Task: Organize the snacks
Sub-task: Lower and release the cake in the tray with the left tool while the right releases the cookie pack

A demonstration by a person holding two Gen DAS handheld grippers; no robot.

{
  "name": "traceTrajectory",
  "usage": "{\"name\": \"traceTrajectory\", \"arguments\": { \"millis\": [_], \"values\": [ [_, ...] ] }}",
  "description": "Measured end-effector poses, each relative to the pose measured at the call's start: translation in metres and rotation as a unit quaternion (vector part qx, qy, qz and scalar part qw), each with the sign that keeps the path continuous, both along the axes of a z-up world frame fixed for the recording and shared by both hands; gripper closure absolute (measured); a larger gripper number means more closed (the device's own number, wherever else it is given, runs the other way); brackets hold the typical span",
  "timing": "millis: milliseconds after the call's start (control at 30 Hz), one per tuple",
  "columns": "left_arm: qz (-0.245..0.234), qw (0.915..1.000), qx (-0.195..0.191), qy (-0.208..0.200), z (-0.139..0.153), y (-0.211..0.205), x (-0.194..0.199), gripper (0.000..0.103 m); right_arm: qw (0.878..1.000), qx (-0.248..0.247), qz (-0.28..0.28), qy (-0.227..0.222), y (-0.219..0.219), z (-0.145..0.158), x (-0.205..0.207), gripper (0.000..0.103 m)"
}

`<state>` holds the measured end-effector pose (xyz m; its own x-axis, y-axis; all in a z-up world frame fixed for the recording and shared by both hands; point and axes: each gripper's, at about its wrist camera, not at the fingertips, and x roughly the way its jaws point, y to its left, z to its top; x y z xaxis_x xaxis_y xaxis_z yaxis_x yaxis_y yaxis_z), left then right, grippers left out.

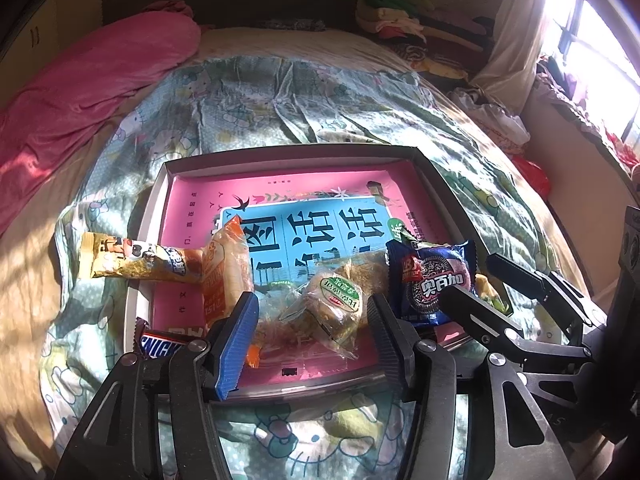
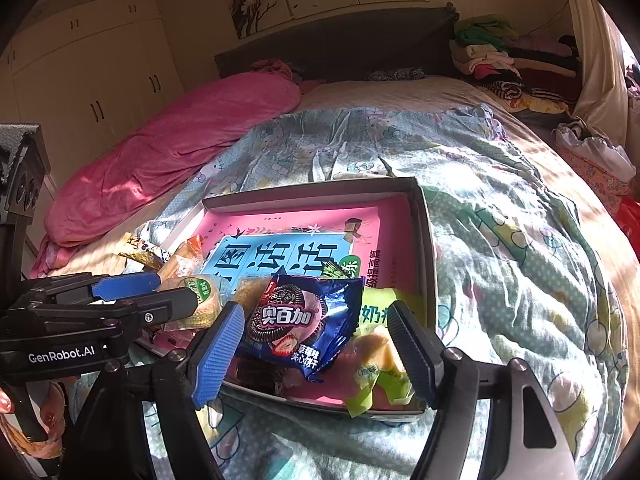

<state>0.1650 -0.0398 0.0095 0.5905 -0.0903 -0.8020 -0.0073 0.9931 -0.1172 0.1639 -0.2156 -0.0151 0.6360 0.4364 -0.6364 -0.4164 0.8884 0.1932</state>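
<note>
A shallow box (image 1: 280, 151) lined pink and blue lies on the bed. My left gripper (image 1: 312, 304) stands open around a clear-wrapped bun with a green label (image 1: 338, 300) in the box's near end; its pads do not press on the bun. My right gripper (image 2: 316, 312) is open over a blue cookie packet (image 2: 304, 320), with a yellow-green packet (image 2: 380, 364) beside it. Each gripper shows in the other's view: the right gripper (image 1: 468, 278) and the left gripper (image 2: 178, 290). A Snickers bar (image 1: 164, 344), an orange packet (image 1: 224, 272) and a long tan packet (image 1: 132, 264) lie at the box's left rim.
The box (image 2: 312, 188) rests on a rumpled cartoon-print quilt (image 1: 304, 96). A pink blanket (image 2: 168, 148) lies along the left, folded clothes (image 2: 492, 52) are piled at the headboard, and a wardrobe (image 2: 88, 80) stands to the left. A person's hand (image 2: 6, 404) holds the left gripper's handle.
</note>
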Motion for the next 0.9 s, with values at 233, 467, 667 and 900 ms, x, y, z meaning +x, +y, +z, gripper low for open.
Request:
{"name": "traceTrajectory", "arguments": {
  "millis": [233, 467, 667, 900],
  "values": [
    [0.003, 1.0000, -0.001, -0.006, 0.005, 0.001, -0.003, 0.042, 1.000, -0.002, -0.003, -0.009, -0.001, 0.003, -0.002, 0.025],
    [0.010, 0.9998, -0.002, -0.017, 0.012, 0.003, -0.008, 0.040, 1.000, -0.001, -0.012, -0.027, -0.005, 0.010, -0.005, 0.022],
    [0.014, 0.9994, -0.003, -0.033, 0.022, 0.005, -0.014, 0.033, 0.999, 0.005, -0.020, -0.048, -0.010, 0.018, -0.011, 0.019],
    [0.018, 0.9986, 0.007, -0.049, 0.033, 0.004, -0.023, 0.028, 0.996, 0.015, -0.022, -0.082, -0.015, 0.030, -0.023, 0.013]
  ]
}}
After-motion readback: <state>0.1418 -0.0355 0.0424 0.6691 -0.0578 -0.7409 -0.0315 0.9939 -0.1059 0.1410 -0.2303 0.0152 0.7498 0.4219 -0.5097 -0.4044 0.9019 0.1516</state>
